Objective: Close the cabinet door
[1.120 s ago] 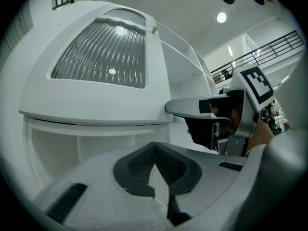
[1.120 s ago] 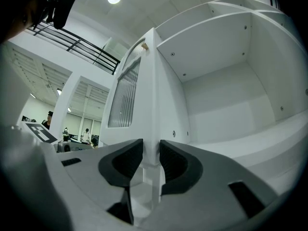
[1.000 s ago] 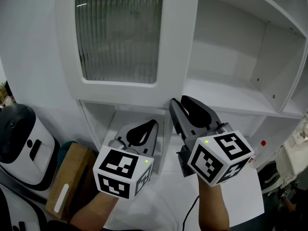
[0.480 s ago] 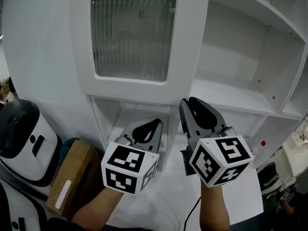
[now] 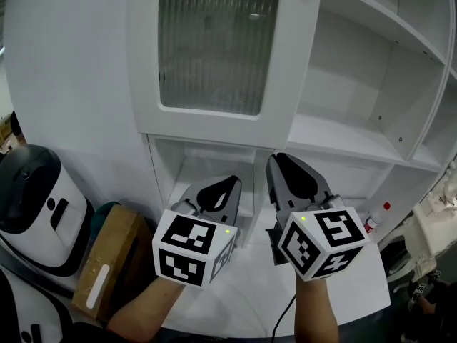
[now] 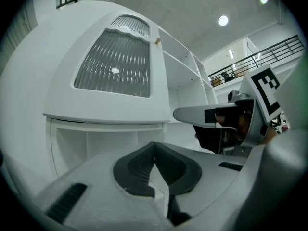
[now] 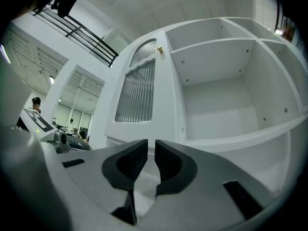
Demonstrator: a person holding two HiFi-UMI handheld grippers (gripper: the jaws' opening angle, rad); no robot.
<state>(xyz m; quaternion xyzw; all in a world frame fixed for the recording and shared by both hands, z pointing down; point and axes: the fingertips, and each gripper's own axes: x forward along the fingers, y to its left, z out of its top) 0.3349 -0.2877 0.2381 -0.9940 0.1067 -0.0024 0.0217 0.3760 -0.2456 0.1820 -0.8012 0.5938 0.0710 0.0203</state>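
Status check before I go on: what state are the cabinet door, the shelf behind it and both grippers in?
Cabinet door: open, swung clear of the compartment.
Shelf compartment: exposed, nothing in it.
Left gripper: fingers together, holding nothing.
Right gripper: fingers have just been closing, a narrow gap left, nothing between them.

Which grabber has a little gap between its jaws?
The right gripper: its jaws have just been closing, yet a thin gap shows, with nothing in it. The left gripper has jaws that touch at the tips.
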